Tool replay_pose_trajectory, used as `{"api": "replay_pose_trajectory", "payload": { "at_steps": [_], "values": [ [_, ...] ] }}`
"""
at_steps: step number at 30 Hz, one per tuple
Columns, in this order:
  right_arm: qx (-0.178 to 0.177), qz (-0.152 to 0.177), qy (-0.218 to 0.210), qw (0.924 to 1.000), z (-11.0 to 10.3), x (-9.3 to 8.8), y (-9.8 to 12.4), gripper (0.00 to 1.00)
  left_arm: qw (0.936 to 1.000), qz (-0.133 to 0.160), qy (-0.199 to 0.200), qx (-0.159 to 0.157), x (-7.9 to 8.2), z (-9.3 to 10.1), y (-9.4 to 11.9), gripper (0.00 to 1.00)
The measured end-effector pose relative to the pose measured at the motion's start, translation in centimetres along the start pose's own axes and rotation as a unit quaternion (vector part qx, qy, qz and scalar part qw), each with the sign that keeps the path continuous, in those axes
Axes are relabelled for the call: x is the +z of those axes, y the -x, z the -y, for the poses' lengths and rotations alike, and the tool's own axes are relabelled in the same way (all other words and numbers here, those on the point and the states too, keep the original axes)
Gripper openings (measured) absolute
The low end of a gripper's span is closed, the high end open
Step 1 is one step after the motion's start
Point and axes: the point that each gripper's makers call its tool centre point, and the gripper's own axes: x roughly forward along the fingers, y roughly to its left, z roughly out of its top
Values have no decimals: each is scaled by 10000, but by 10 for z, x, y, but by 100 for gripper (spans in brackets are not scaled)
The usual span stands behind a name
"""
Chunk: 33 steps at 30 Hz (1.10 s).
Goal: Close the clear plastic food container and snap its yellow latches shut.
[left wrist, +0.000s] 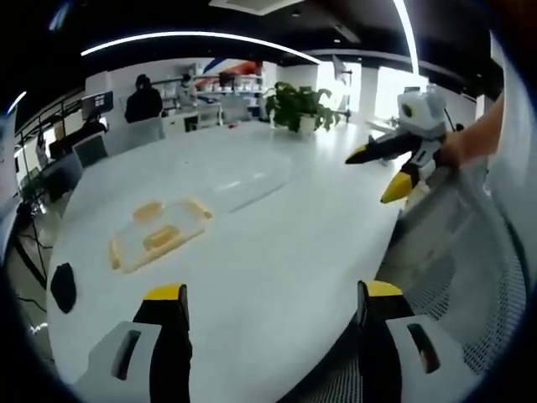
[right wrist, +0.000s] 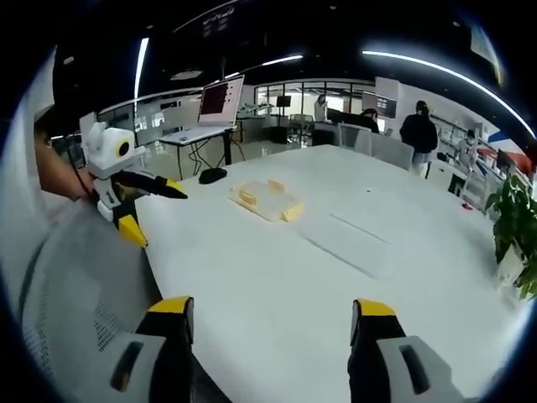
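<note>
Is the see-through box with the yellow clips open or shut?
Open. The lid with its yellow latches lies flat on the white table, apart from the clear base.

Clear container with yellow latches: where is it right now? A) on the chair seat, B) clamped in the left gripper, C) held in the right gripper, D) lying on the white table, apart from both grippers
D: the container lies flat on the white table, and both the left gripper and the right gripper are open, short of it.
</note>
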Motion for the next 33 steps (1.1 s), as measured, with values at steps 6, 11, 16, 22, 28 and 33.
{"api": "replay_pose_trajectory", "payload": {
  "at_steps": [6, 11, 16, 22, 28, 33],
  "values": [
    [122, -13, -5, 9999, -1, 2, -8, 74, 10000, -55, 12, 74, -5, -6, 2, 79],
    [194, 21, 38, 9998, 0, 8, -12, 74, 9999, -64, 43, 139, -7, -13, 4, 79],
    [252, 38, 86, 9996, 1, 13, -17, 73, 9995, -73, 218, 218, -11, -18, 4, 78],
    [347, 56, 113, 9993, 1, 19, -22, 73, 9997, -105, 109, 186, -11, -16, 2, 74],
    [429, 82, 171, 9989, 0, 24, -26, 73, 9996, -140, 56, 223, -10, -18, 2, 75],
    [501, 90, 87, 9987, 1, 30, -32, 73, 9995, -186, 26, 258, -11, -21, 2, 75]
  ]
}}
